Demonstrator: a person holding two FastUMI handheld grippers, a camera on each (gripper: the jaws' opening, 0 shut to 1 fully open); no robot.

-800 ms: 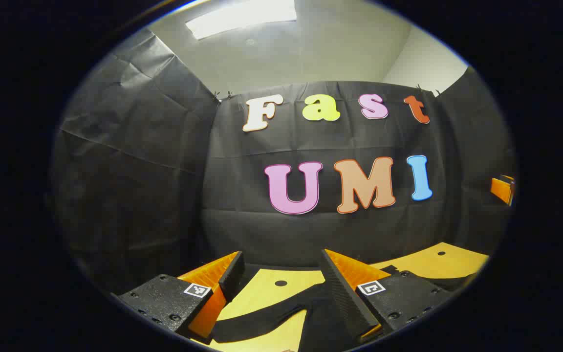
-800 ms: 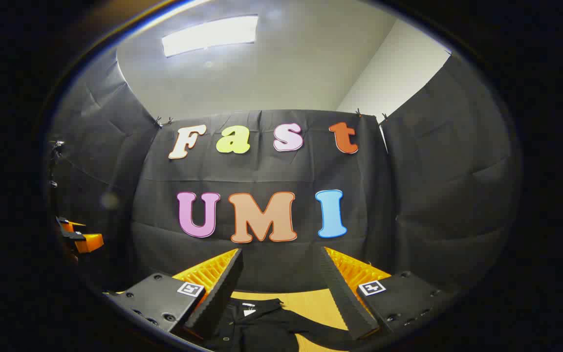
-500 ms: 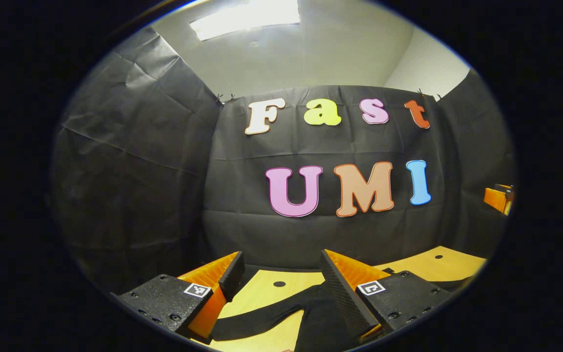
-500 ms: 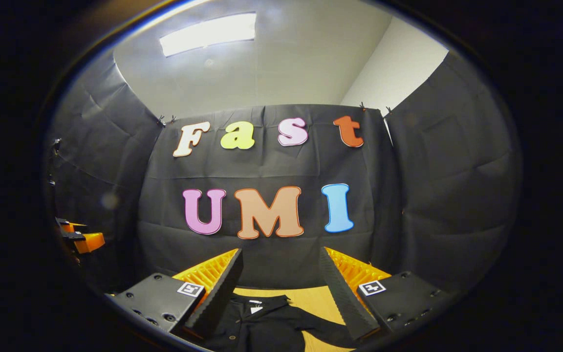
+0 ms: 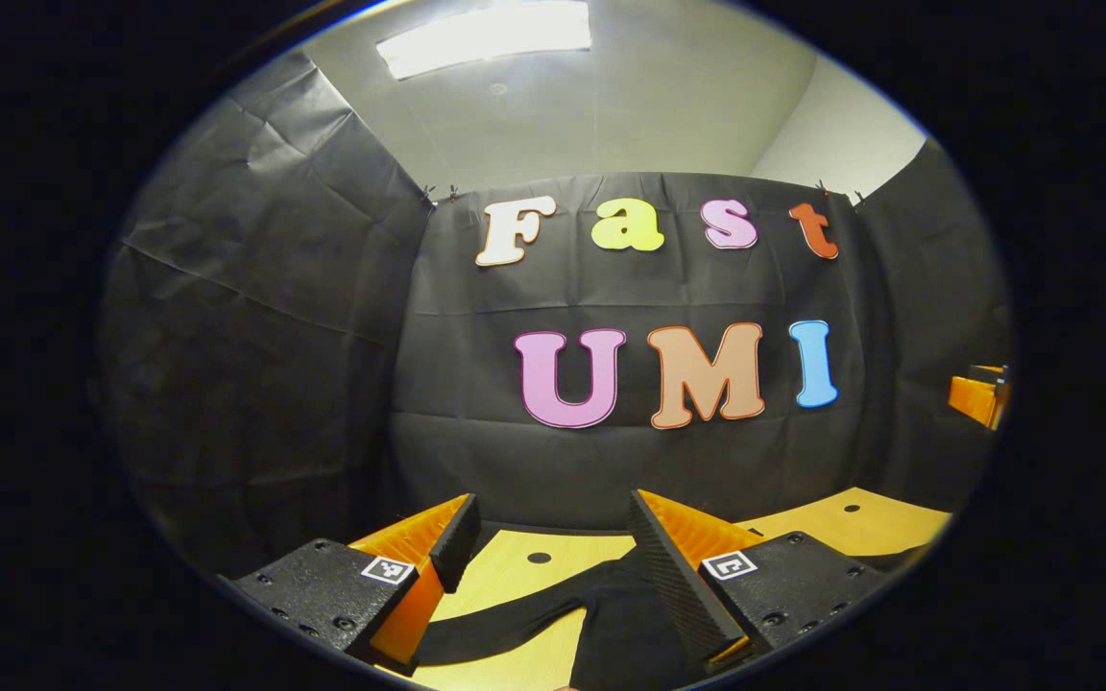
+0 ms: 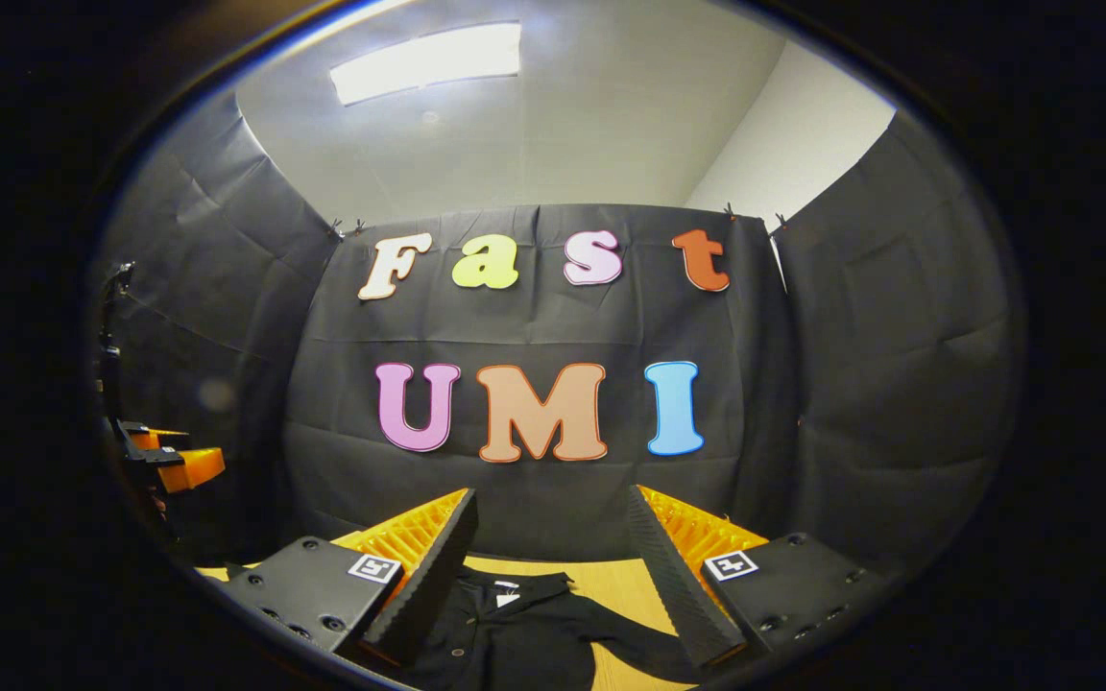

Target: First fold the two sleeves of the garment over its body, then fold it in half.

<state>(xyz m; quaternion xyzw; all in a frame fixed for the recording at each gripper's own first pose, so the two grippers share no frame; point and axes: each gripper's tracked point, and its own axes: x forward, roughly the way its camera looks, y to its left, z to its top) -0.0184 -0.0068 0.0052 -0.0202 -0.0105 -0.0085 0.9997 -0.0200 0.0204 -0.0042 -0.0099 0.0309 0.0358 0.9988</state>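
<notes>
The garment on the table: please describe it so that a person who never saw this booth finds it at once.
Look at the wooden table in front of the black cloth wall. A black garment lies flat on it, below the open right gripper. It has a collar with a small white tag, and one sleeve is spread out sideways on the wood.

Garment (image 6: 515, 638) body cut off at bottom edge; sleeve (image 5: 495, 629) partly behind left tool's finger.

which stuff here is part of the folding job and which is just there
Part of the job:
- black garment, lying on the table, collar toward the back wall
- its sleeve, spread out flat, not yet folded
- left gripper, fingers open
- right gripper, fingers open

Just there:
- wooden table
- ceiling light
</notes>
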